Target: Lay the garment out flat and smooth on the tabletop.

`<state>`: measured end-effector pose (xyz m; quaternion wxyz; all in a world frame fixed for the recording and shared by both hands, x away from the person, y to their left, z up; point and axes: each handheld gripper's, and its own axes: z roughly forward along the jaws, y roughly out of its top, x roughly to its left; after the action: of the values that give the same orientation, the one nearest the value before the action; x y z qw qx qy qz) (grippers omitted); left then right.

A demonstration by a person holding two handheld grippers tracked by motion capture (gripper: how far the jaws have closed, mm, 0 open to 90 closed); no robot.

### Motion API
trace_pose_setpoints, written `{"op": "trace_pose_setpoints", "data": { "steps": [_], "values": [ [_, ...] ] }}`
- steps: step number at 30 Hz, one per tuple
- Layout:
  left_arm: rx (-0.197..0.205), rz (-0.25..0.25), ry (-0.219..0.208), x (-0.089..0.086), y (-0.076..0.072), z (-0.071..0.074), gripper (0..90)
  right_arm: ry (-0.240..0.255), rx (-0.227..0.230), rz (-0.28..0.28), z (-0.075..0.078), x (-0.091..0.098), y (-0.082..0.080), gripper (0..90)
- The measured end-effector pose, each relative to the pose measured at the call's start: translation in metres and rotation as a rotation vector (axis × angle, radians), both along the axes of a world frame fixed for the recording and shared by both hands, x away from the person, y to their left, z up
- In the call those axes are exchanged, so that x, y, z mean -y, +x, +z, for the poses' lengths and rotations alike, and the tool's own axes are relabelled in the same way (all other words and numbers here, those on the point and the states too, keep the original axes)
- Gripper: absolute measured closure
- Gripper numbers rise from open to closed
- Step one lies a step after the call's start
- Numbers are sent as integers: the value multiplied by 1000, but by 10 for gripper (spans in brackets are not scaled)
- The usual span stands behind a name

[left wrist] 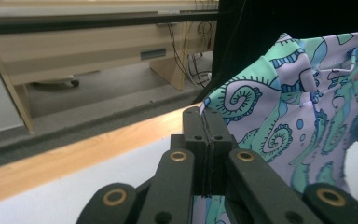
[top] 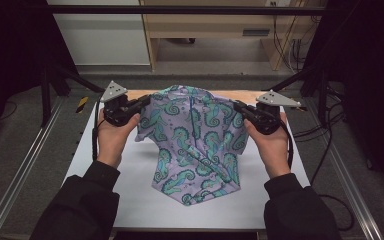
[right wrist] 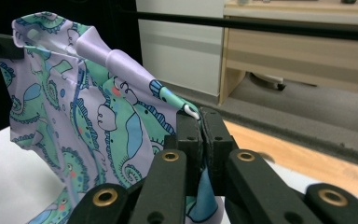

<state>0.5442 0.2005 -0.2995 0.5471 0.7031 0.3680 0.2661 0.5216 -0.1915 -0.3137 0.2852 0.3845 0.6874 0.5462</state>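
White and bare at its near edge, the surface (top: pixel 130 200) is carrying the lower folds of a lilac seahorse-print garment (top: pixel 195 145). The left claw (top: pixel 147 101) is pinching the garment's upper left edge, jaws pressed together on the cloth (left wrist: pixel 261 116). The right claw (top: pixel 237 106) is clamping the upper right edge (right wrist: pixel 98 121) the same way. Between them the garment is hanging stretched, its top lifted, its bottom crumpled on the surface. Beyond, a wooden strip (top: pixel 245 95) and pale cabinets (top: pixel 205 25) are standing.
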Motion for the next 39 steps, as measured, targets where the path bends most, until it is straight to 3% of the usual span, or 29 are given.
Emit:
{"op": "trace_pose_setpoints", "data": {
  "steps": [8, 12, 16, 23, 30, 36, 39],
  "values": [
    [56, 1, -3, 4, -10, 35, 900, -9, 62, -9, 35, 1, -11, 877],
    [44, 5, 14, 10, -8, 35, 900, -22, 59, -21, 38, 2, -10, 877],
    [39, 5, -13, 12, -3, 38, 900, -19, 56, -31, 39, 4, -7, 877],
    [74, -12, -50, 15, -8, 59, 900, -23, 111, -48, 58, 6, -13, 878],
    [36, 19, -4, 23, 6, 45, 900, -36, 60, -82, 36, 2, 5, 877],
    [1, 27, 24, 31, 29, 30, 900, -22, 9, -115, 17, 2, 30, 877],
    [-37, 44, 41, 31, 45, 17, 900, -30, -10, -121, 7, 1, 41, 877]
  ]
}}
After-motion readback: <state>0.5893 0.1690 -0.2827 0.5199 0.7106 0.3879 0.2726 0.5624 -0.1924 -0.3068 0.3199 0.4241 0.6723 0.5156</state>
